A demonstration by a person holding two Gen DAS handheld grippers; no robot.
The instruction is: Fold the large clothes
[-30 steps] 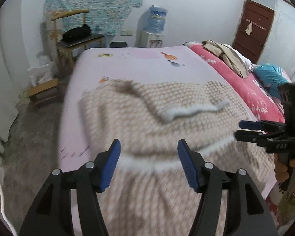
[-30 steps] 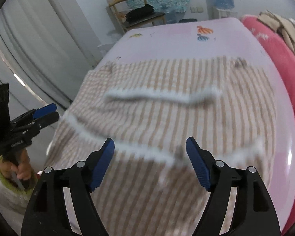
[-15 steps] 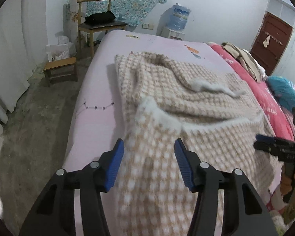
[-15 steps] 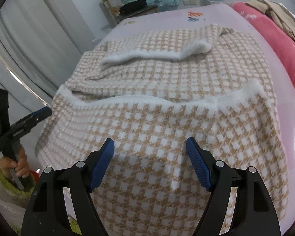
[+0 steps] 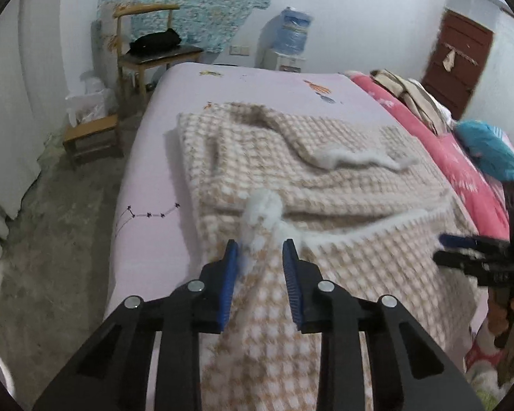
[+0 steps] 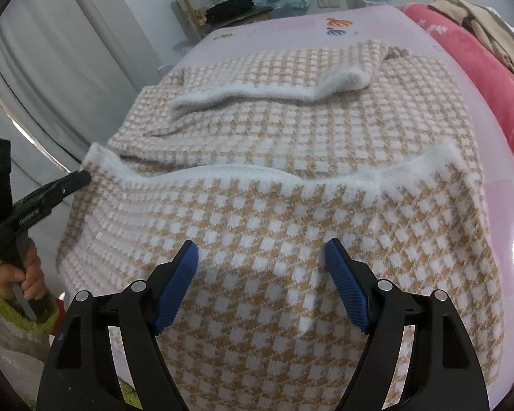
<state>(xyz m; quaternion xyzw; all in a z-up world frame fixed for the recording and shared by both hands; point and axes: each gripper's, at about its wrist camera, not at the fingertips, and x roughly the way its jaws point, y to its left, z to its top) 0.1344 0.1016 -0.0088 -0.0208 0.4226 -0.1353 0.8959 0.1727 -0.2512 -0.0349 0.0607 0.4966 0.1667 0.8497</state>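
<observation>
A beige-and-white checked sweater [image 5: 325,178] lies spread on the bed, with a white fluffy hem across its middle and a folded sleeve with a white cuff [image 6: 267,92] farther back. My left gripper [image 5: 259,257] is at the sweater's left hem corner. Its jaws are closing, and the white trim [image 5: 264,209] bunches up between the blue pads. The right wrist view shows that gripper [image 6: 80,178] at the hem's left end, held by a hand. My right gripper [image 6: 262,253] hovers wide open over the near checked panel, with nothing pinched. It also shows at the right edge [image 5: 443,248] of the left wrist view.
The bed has a pale pink sheet [image 5: 147,233], and a red blanket [image 5: 462,164] with piled clothes [image 5: 414,99] runs along its right side. A wooden chair [image 5: 147,58], a low stool [image 5: 92,133] and a water dispenser [image 5: 288,48] stand beyond the bed. Concrete floor lies left.
The left jaws have narrowed around the white hem corner, which now bunches between them. Both grippers have sunk closer to the sweater. The right jaws stay wide.
</observation>
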